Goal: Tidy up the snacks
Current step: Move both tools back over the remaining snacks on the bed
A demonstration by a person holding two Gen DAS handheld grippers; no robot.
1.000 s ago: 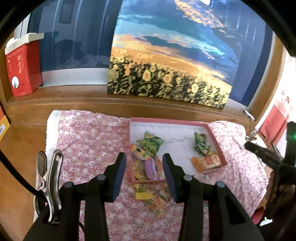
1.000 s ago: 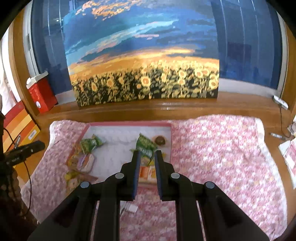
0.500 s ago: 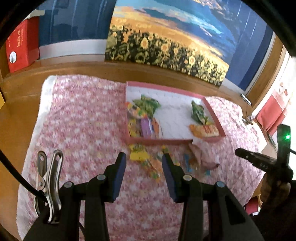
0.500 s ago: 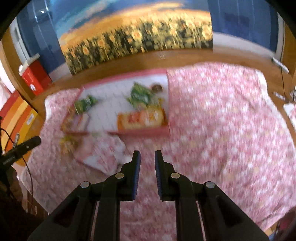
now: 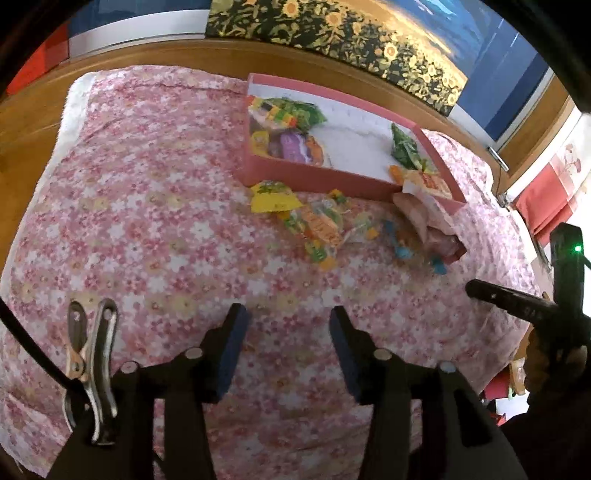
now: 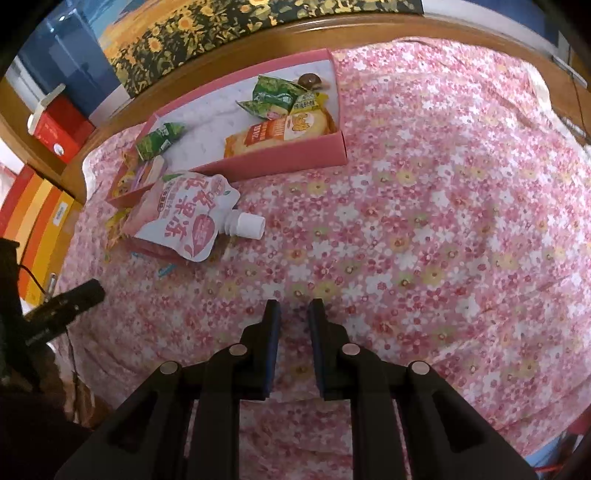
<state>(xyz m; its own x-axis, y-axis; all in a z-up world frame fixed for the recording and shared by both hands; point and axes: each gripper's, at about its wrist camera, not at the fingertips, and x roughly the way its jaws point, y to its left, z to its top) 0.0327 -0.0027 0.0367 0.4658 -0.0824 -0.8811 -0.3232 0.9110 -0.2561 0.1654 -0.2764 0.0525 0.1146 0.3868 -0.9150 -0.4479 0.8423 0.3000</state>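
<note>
Two grippers hang over my floral cloth (image 6: 424,206): left gripper (image 5: 287,314) has just been opening, jaws wide and empty; right gripper (image 6: 294,306) narrow, empty. Loose snacks (image 5: 317,221) and a pink jelly pouch (image 6: 181,218) lie just beside the pink tray's (image 6: 280,157) near wall.

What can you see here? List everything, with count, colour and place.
tray: one, pink, on the cloth
tray packets: several, mostly green and orange, inside the tray
loose packets: several, yellow, green, blue, on the cloth before the tray
pouch: one, pink-white, white cap, lying by the tray's near wall
cloth: one, pink floral, over the wood
painting: one, sunflowers, behind the tray
box: one, red, far-left ledge
clip: one, metal, beside left claw
left claw: black, jaws just been opening, empty
right claw: black, narrow gap, empty
</note>
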